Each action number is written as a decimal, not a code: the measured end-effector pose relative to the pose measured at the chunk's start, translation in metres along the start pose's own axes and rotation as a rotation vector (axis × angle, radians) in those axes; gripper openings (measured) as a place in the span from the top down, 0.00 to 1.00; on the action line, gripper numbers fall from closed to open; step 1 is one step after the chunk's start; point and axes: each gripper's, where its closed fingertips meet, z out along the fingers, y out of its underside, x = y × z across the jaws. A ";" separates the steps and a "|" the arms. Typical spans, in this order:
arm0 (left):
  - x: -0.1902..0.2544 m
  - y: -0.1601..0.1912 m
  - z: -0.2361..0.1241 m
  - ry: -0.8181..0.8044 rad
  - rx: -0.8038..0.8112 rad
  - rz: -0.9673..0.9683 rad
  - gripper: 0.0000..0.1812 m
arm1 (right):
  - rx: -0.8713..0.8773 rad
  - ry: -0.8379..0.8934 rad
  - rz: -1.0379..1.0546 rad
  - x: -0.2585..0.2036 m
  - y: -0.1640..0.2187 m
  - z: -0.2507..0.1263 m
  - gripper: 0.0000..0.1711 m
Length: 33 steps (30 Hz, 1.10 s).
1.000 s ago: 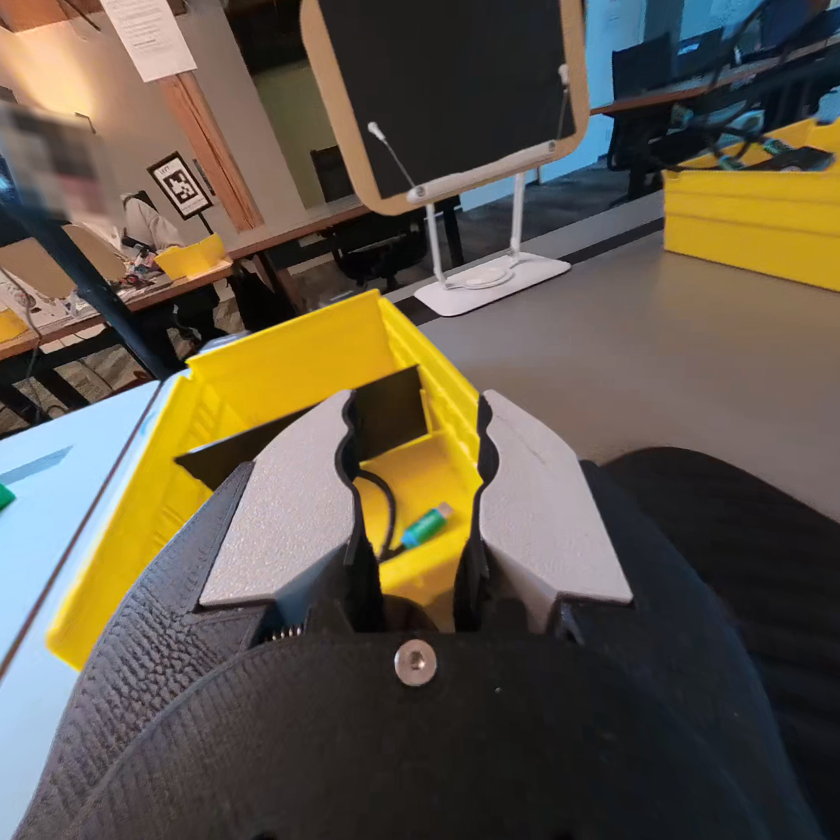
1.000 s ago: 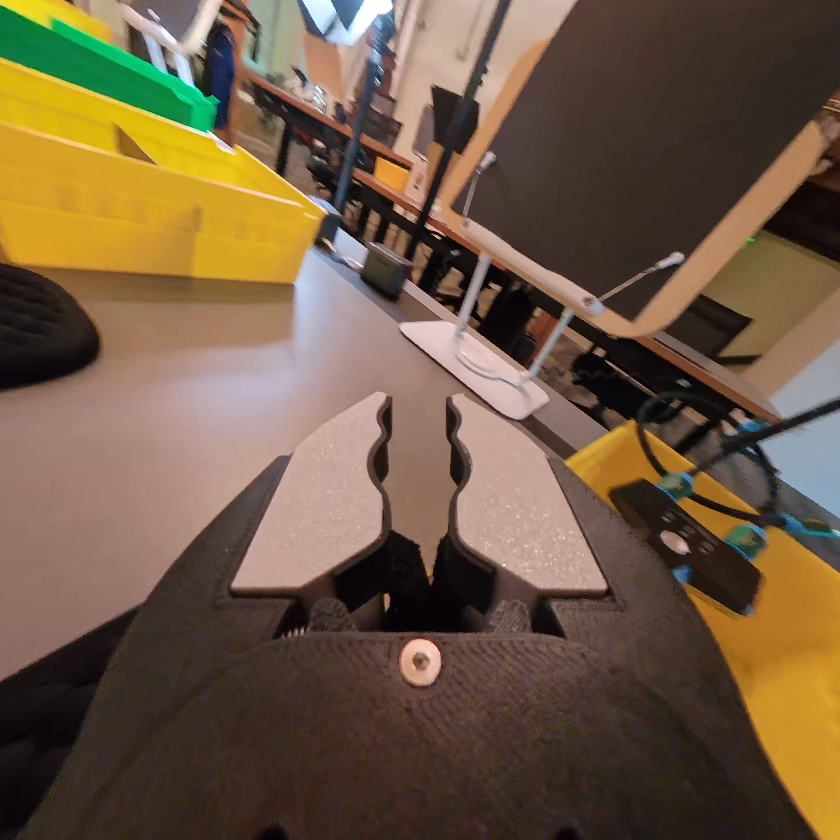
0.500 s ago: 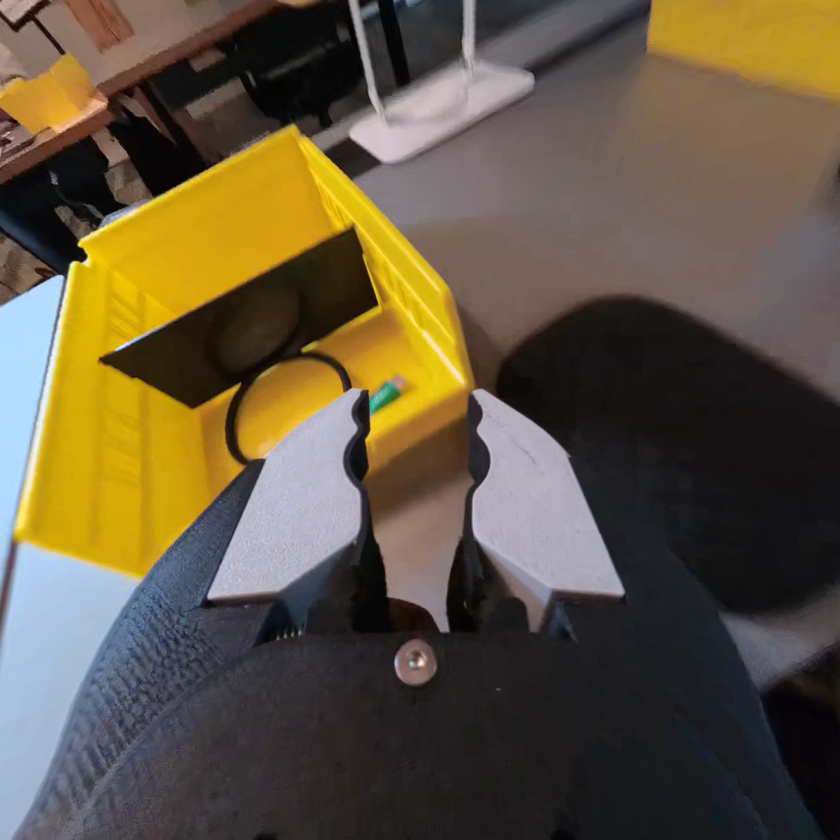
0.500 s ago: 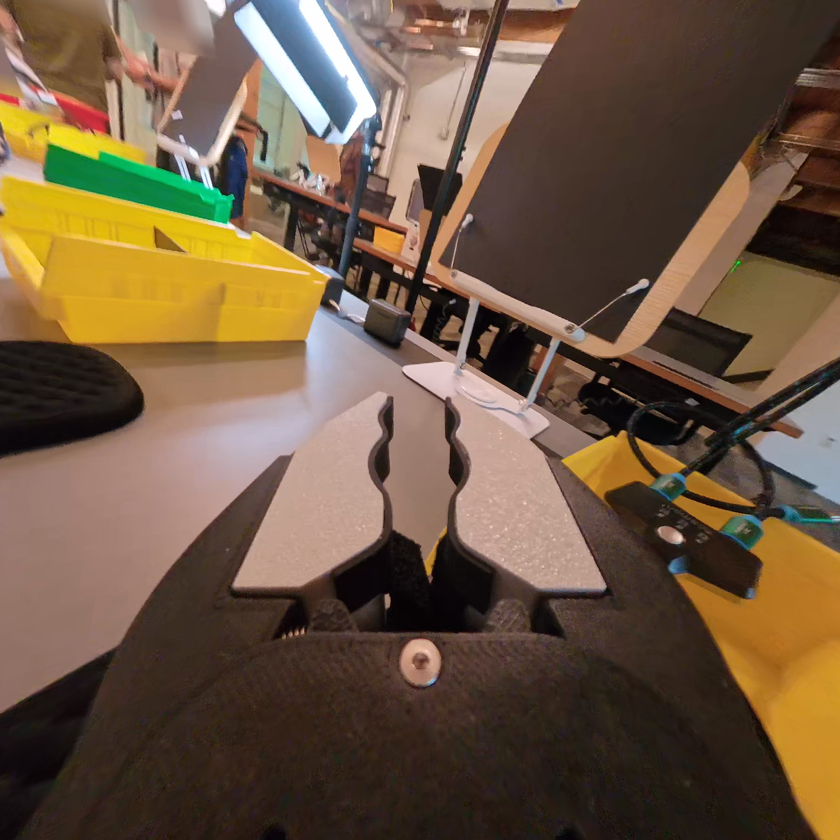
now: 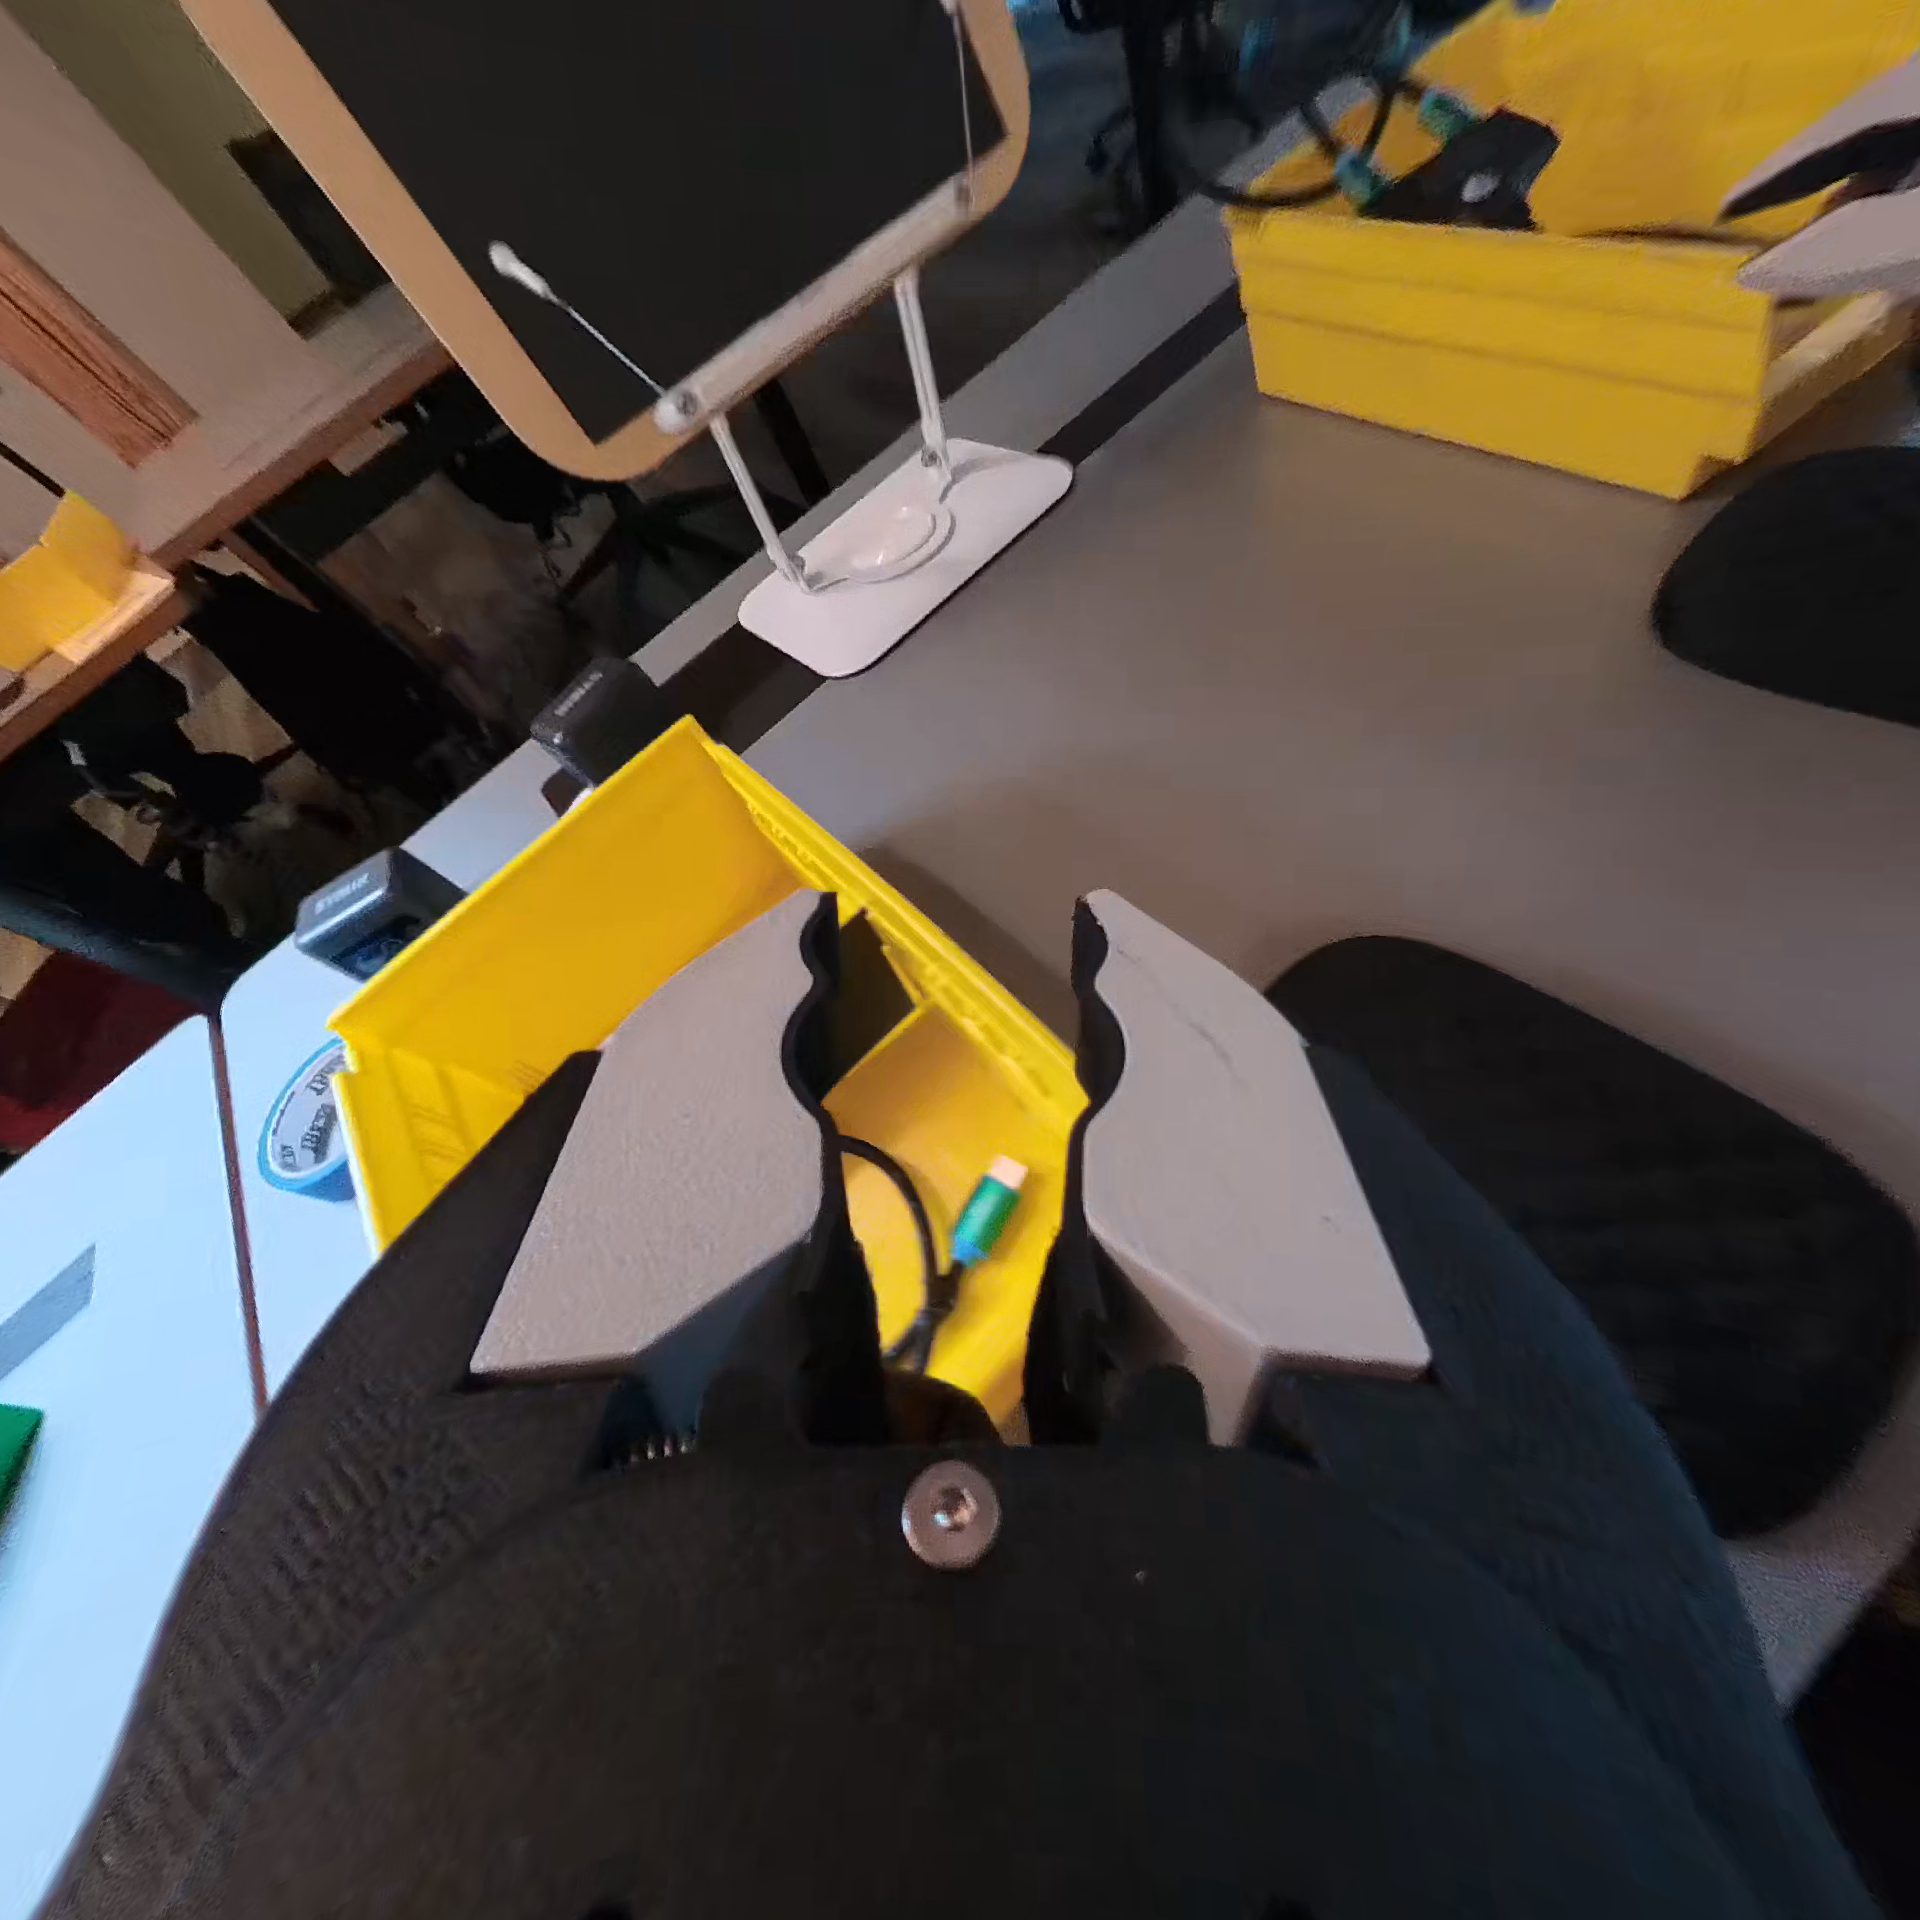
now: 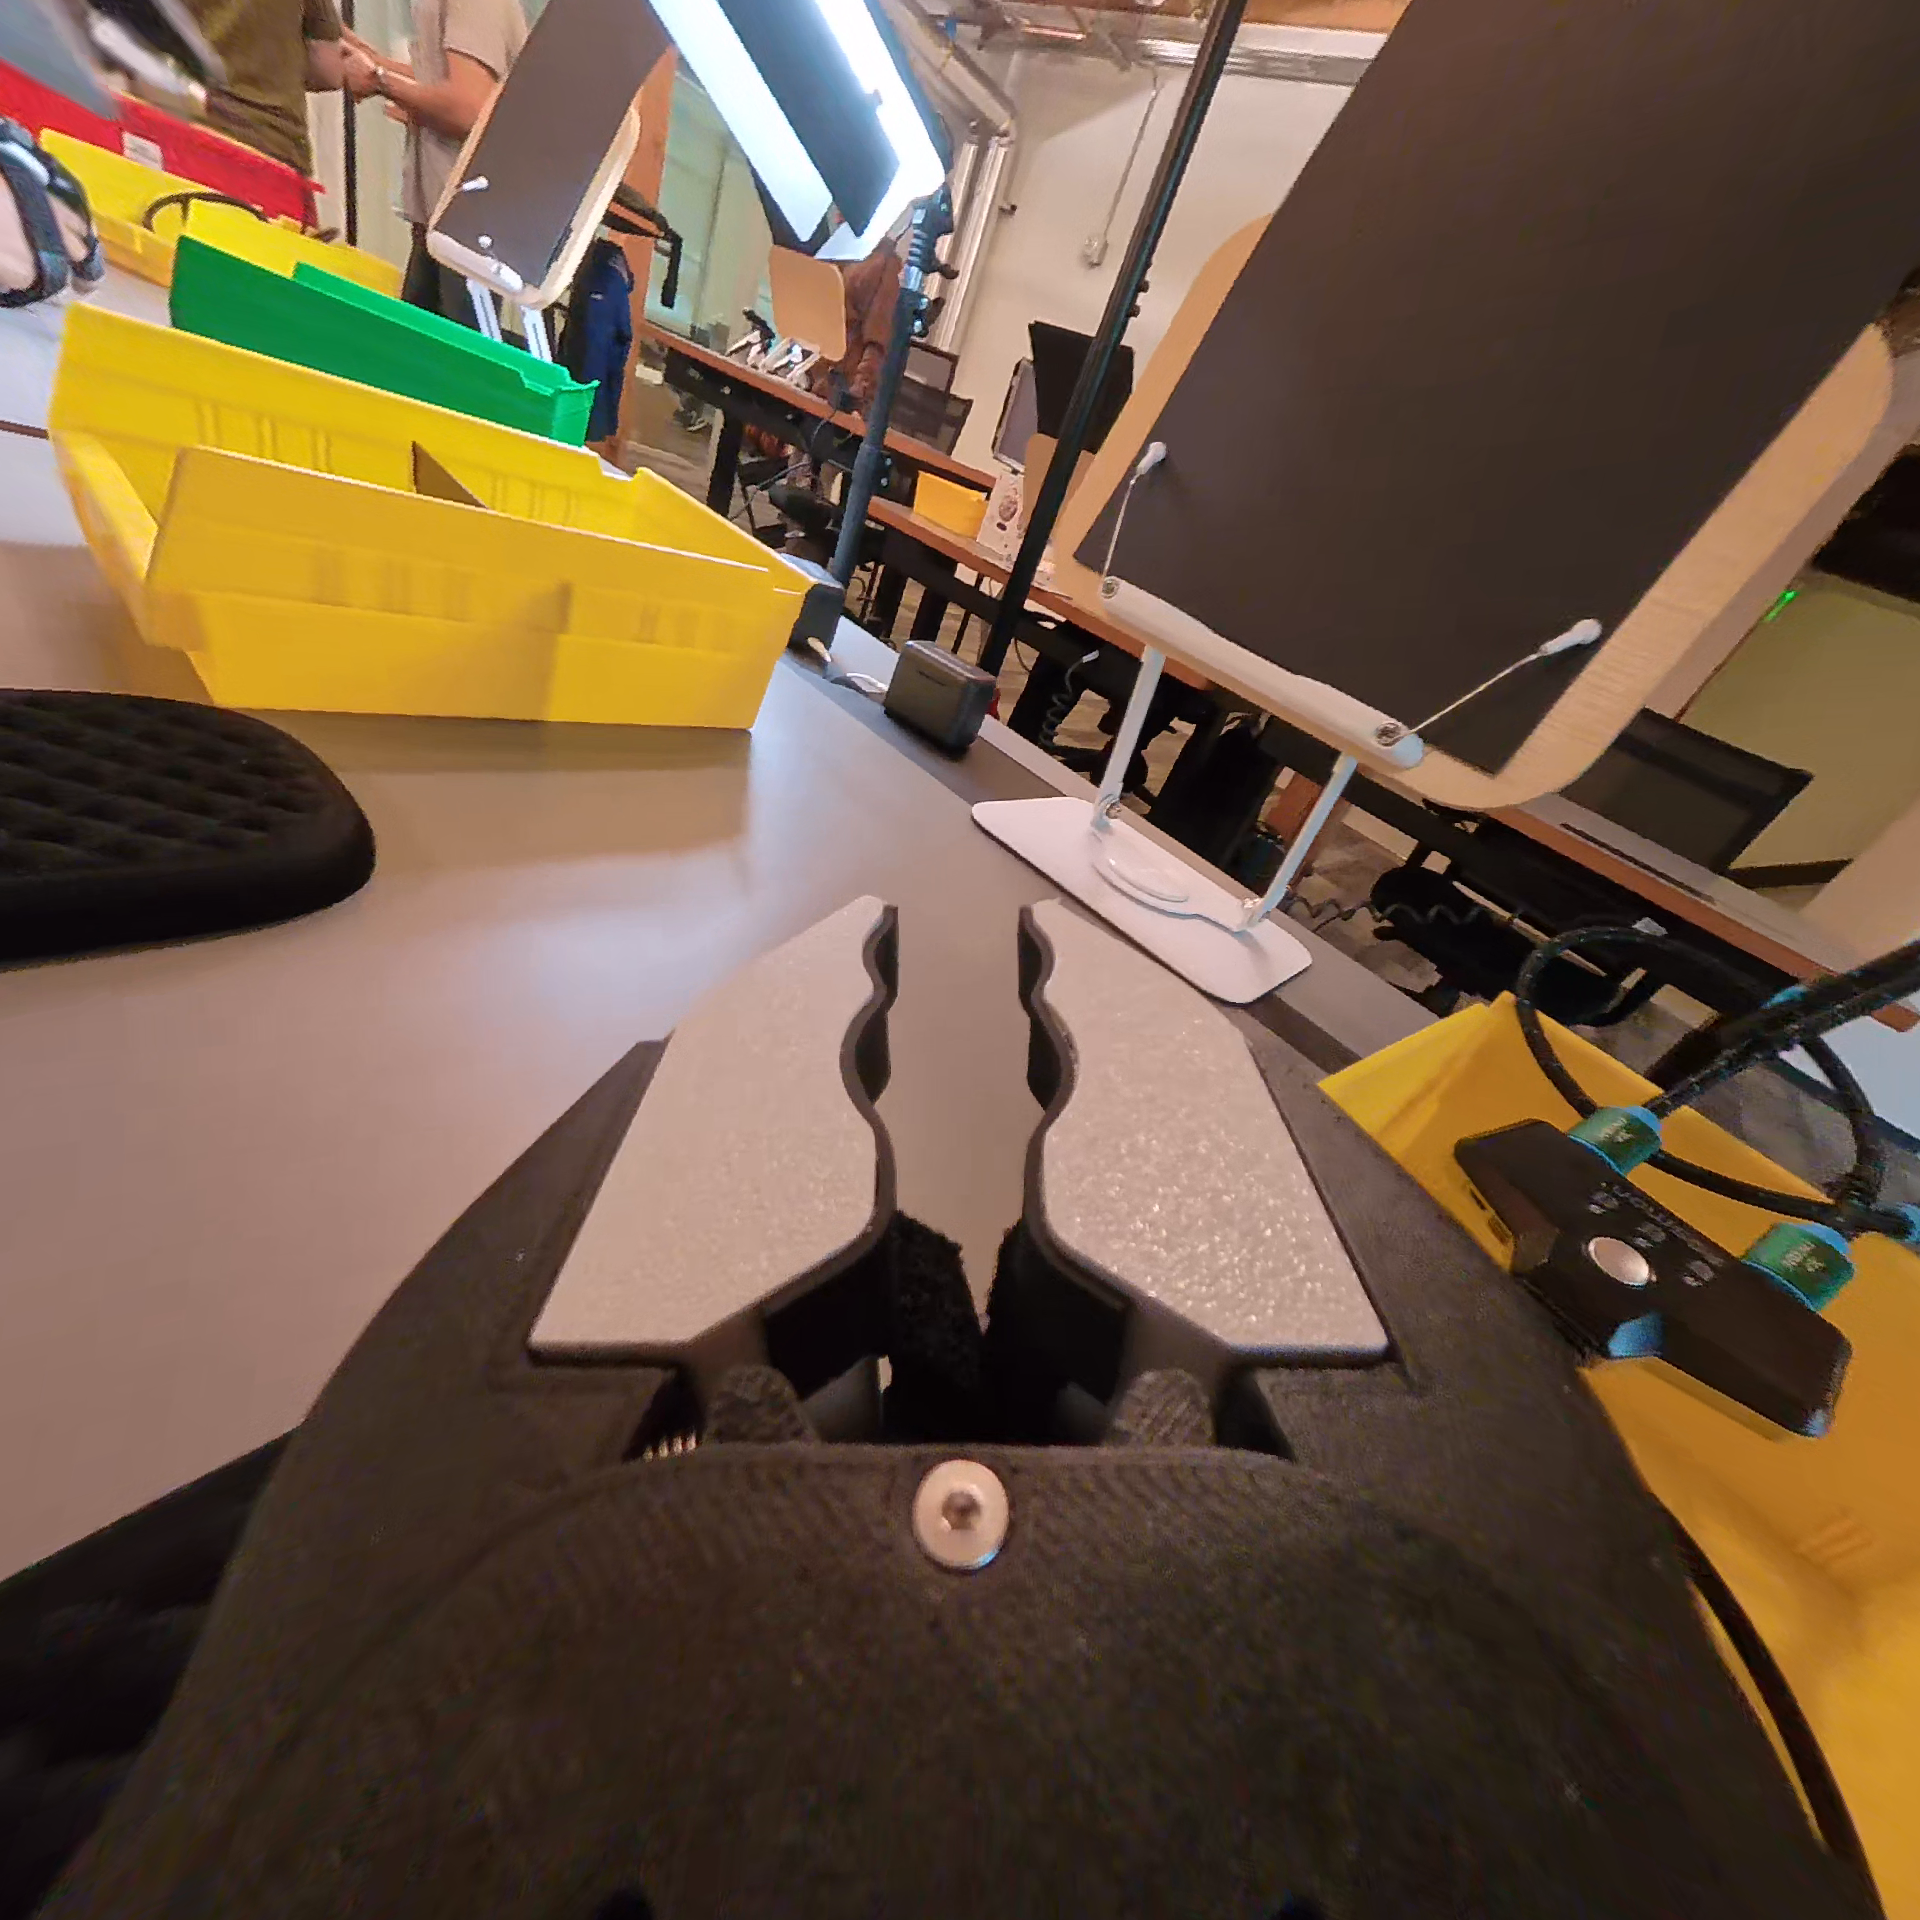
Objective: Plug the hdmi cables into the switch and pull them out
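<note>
Left wrist view: the left tongs hang released above a small yellow bin at the near-left corner of the grey desk, their grey fingers spread wide with nothing between them. On the bin floor, seen through the gap, lies a loose HDMI cable end: a green-sleeved plug on a black cord. The plug's long axis runs roughly away from the camera, tilted slightly rightward, its metal tip pointing to the far right and the cord trailing back toward the tongs. It sits directly below and just ahead of the fingertips, so the left tongs are by far the nearer to it. Right wrist view: the right tongs are likewise released and empty, with a narrower gap, and point across bare desk toward a white lamp base. The black HDMI switch lies to their right, off the line of the fingers, in a second yellow bin; two cables with teal-sleeved plugs appear seated in its far long edge, and a blue patch shows at its near edge. Reaching the switch would, in all likelihood, call for a swing to the right rather than a straight advance. Judged from this layout, the loose plug awaits pick-up by the left tongs, most securely gripped across its short width.
</note>
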 end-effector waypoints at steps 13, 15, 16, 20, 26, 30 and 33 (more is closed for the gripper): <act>-0.142 0.114 0.110 0.305 -0.731 0.304 0.75 | 0.042 -0.142 -0.008 -0.024 -0.001 0.000 0.87; -0.134 0.121 0.126 0.406 -0.756 0.225 0.71 | 0.038 -0.161 -0.037 -0.028 0.000 0.001 0.86; -0.127 0.122 0.134 0.462 -0.752 0.165 0.69 | 0.037 -0.164 -0.051 -0.029 0.001 0.001 0.86; -0.111 0.135 0.161 0.569 -0.785 0.100 0.67 | 0.025 -0.151 -0.083 -0.027 0.005 0.003 0.86; -0.087 0.158 0.170 0.645 -0.924 0.104 0.61 | 0.026 -0.115 -0.089 -0.019 0.006 0.002 0.86; -0.074 0.172 0.176 0.619 -1.012 0.099 0.51 | 0.034 -0.083 -0.100 -0.013 0.004 0.000 0.87; -0.075 0.175 0.177 0.586 -1.052 0.191 0.51 | 0.032 -0.064 -0.104 -0.010 0.004 -0.002 0.87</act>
